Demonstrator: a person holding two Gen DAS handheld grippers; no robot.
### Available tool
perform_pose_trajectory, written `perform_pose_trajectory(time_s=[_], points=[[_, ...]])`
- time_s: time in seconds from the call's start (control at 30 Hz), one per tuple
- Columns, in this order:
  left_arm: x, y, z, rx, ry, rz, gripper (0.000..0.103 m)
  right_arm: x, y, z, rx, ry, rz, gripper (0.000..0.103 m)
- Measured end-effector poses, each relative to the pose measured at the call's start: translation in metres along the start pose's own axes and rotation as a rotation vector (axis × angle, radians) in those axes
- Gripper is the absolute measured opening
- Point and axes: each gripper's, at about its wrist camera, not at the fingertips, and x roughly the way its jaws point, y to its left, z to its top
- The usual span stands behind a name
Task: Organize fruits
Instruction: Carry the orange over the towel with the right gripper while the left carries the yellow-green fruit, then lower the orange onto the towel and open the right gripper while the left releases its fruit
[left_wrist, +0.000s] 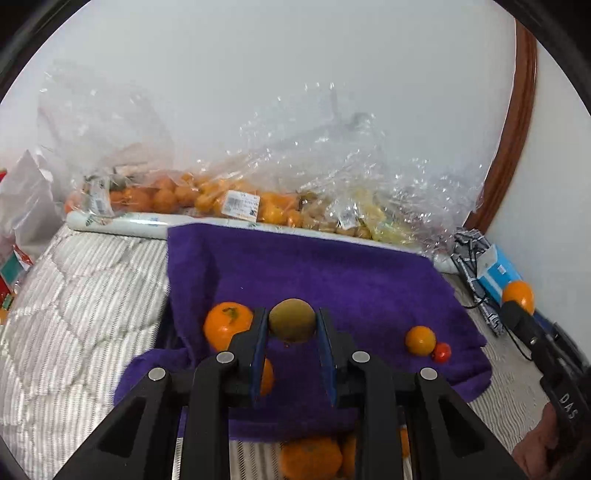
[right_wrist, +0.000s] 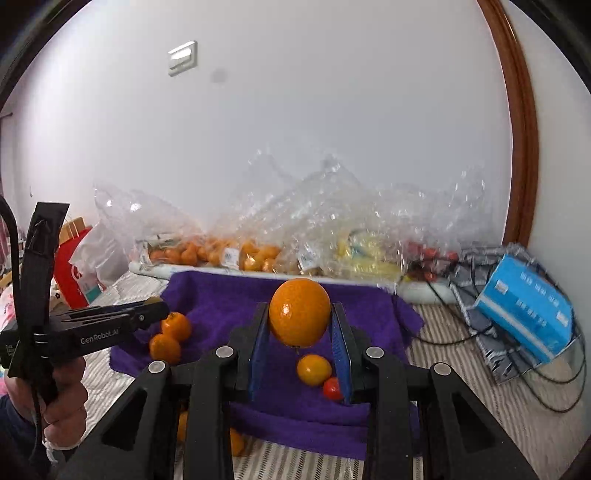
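Note:
My left gripper (left_wrist: 291, 321) is shut on a brown-green kiwi (left_wrist: 291, 319) and holds it above a purple towel (left_wrist: 314, 266). My right gripper (right_wrist: 300, 321) is shut on a large orange (right_wrist: 299, 312), also raised over the towel (right_wrist: 221, 299). On the towel lie a mandarin (left_wrist: 227, 325), a small orange (left_wrist: 420, 340) and a small red tomato (left_wrist: 441, 352). In the right wrist view the small orange (right_wrist: 314, 369) and tomato (right_wrist: 332, 388) lie below the held orange, and two mandarins (right_wrist: 170, 338) lie at the towel's left edge. More oranges (left_wrist: 314, 458) lie below the towel's near edge.
Clear plastic bags of oranges and other fruit (left_wrist: 221, 195) line the wall behind the towel. A blue box (right_wrist: 524, 302) with black cables lies at right. A striped bedcover (left_wrist: 74, 295) lies under everything. Red and white bags (right_wrist: 77, 258) stand at left.

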Motion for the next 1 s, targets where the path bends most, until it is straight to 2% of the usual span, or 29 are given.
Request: perform_pose_trajectory(time_s=[0.1, 0.2, 0.3, 0.43, 0.53, 0.6, 0.83, 1.0], points=[[0.009, -0.002, -0.009, 0.004, -0.008, -0.019, 0.025, 0.015, -0.019, -0.010, 0.048, 0.066, -0.028, 0.032], [0.014, 0.000, -0.016, 0.006, 0.002, -0.035, 0.025, 0.019, -0.041, -0.010, 0.119, 0.076, -0.048, 0.032], [0.013, 0.005, -0.017, -0.011, -0.033, -0.059, 0.025, 0.020, -0.055, -0.011, 0.176, 0.084, -0.058, 0.032], [0.014, 0.011, -0.017, -0.050, -0.052, -0.096, 0.025, 0.026, -0.057, -0.014, 0.172, 0.116, -0.070, 0.032], [0.019, 0.014, -0.017, -0.071, -0.035, -0.115, 0.025, 0.036, -0.053, -0.019, 0.166, 0.169, -0.055, 0.032], [0.022, 0.016, -0.017, -0.086, -0.018, -0.140, 0.025, 0.042, -0.049, -0.023, 0.142, 0.191, -0.075, 0.032], [0.027, 0.000, -0.021, -0.015, 0.012, -0.180, 0.025, 0.057, -0.040, -0.034, 0.107, 0.250, -0.105, 0.032], [0.031, -0.005, -0.024, 0.002, 0.036, -0.181, 0.025, 0.056, -0.033, -0.034, 0.071, 0.230, -0.126, 0.032]])
